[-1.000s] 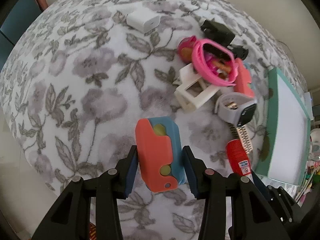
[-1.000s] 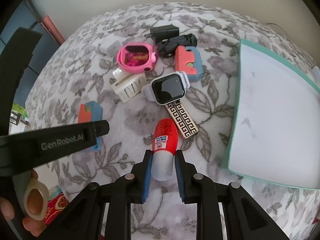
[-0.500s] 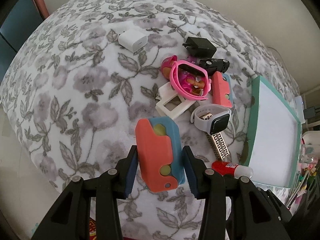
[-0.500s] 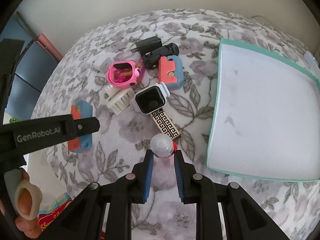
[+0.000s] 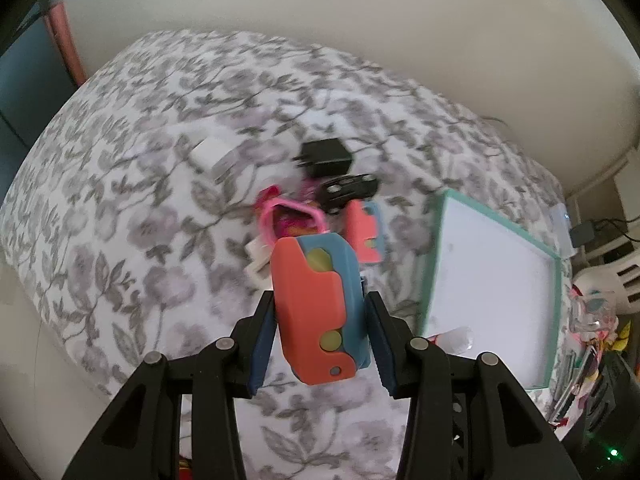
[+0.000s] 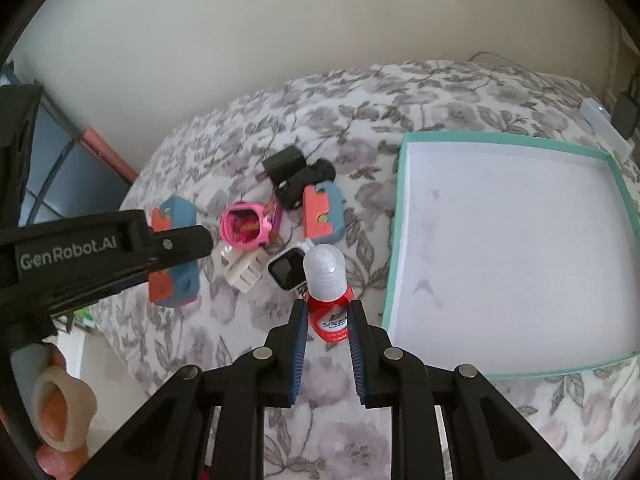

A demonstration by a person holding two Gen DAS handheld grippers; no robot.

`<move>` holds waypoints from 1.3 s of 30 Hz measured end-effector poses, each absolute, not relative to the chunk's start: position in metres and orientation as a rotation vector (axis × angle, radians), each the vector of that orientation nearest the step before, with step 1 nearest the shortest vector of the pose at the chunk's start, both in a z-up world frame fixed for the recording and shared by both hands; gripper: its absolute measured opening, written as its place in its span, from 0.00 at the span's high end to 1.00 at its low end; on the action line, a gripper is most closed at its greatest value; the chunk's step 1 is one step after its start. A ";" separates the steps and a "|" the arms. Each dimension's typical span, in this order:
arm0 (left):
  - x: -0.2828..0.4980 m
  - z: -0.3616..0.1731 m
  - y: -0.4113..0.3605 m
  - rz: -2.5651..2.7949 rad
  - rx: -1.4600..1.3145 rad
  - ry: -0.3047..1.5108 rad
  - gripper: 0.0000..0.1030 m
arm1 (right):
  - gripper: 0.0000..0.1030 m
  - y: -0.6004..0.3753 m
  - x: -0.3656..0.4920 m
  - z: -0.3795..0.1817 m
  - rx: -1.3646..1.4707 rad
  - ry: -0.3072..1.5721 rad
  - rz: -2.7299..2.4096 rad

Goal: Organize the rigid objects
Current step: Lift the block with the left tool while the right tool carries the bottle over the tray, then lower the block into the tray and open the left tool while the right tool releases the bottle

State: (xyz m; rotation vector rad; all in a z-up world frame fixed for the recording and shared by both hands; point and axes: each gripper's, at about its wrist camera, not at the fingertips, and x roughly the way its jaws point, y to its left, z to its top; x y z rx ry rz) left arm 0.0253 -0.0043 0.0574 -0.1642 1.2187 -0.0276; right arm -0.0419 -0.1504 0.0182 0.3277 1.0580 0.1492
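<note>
My left gripper (image 5: 320,316) is shut on a coral and blue plastic block (image 5: 318,312), lifted above the floral cloth; the same block (image 6: 176,256) shows in the right wrist view, behind the left gripper's black arm (image 6: 100,248). My right gripper (image 6: 327,312) is shut on a small red bottle (image 6: 330,300) with a clear white cap, held up off the cloth. A white tray with a teal rim (image 6: 400,216) lies to the right with nothing in it; the tray (image 5: 434,256) also shows in the left wrist view.
A pile lies on the cloth: a second coral and blue block (image 6: 322,216), a pink watch (image 6: 244,228), a grey smartwatch (image 6: 286,268), a white frame piece (image 6: 244,274), a black toy car (image 6: 308,180), a black charger (image 5: 326,158) and a white charger (image 5: 210,154). A person's fingers (image 6: 56,412) show at lower left.
Both grippers have risen with their loads. The red bottle has tipped from lying flat to cap-up in the right gripper. The pile now looks smaller and farther.
</note>
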 end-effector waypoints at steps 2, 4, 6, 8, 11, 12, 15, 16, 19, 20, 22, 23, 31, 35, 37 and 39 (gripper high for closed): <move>0.027 0.060 -0.015 -0.041 -0.153 1.213 0.56 | 0.79 -0.157 -0.042 0.023 0.347 1.041 0.142; 0.030 0.061 -0.027 -0.060 -0.145 1.211 0.56 | 0.79 -0.167 -0.043 0.027 0.363 1.019 0.125; 0.031 0.062 -0.038 -0.079 -0.139 1.209 0.55 | 0.79 -0.179 -0.044 0.029 0.390 1.003 0.105; 0.032 0.061 -0.051 -0.098 -0.125 1.208 0.55 | 0.79 -0.191 -0.046 0.031 0.396 0.990 0.064; 0.034 0.058 -0.072 -0.132 -0.102 1.215 0.55 | 0.79 -0.212 -0.047 0.031 0.402 0.982 -0.002; 0.035 0.055 -0.079 -0.144 -0.096 1.220 0.55 | 0.79 -0.220 -0.048 0.029 0.411 0.980 -0.027; 0.036 0.048 -0.100 -0.173 -0.072 1.233 0.55 | 0.79 -0.245 -0.049 0.024 0.448 0.978 -0.093; 0.037 0.046 -0.108 -0.183 -0.061 1.237 0.55 | 0.79 -0.253 -0.050 0.023 0.452 0.976 -0.113; 0.038 0.040 -0.130 -0.213 -0.028 1.244 0.55 | 0.79 -0.278 -0.054 0.019 0.465 0.974 -0.190; 0.039 0.038 -0.136 -0.220 -0.020 1.245 0.55 | 0.79 -0.284 -0.055 0.019 0.471 0.975 -0.207; 0.041 0.035 -0.147 -0.232 -0.007 1.248 0.55 | 0.79 -0.300 -0.058 0.015 0.490 0.978 -0.252; 0.042 0.032 -0.153 -0.236 -0.003 1.252 0.55 | 0.79 -0.305 -0.059 0.014 0.495 0.980 -0.270; 0.046 0.004 -0.181 -0.281 0.026 1.286 0.55 | 0.79 -0.339 -0.064 0.011 0.454 0.981 -0.384; 0.048 -0.008 -0.186 -0.293 0.035 1.297 0.55 | 0.79 -0.344 -0.062 0.009 0.410 0.994 -0.421; 0.049 -0.013 -0.187 -0.295 0.040 1.303 0.55 | 0.79 -0.345 -0.060 0.006 0.406 1.004 -0.428; 0.050 -0.017 -0.188 -0.299 0.041 1.306 0.55 | 0.79 -0.346 -0.059 0.004 0.401 1.012 -0.432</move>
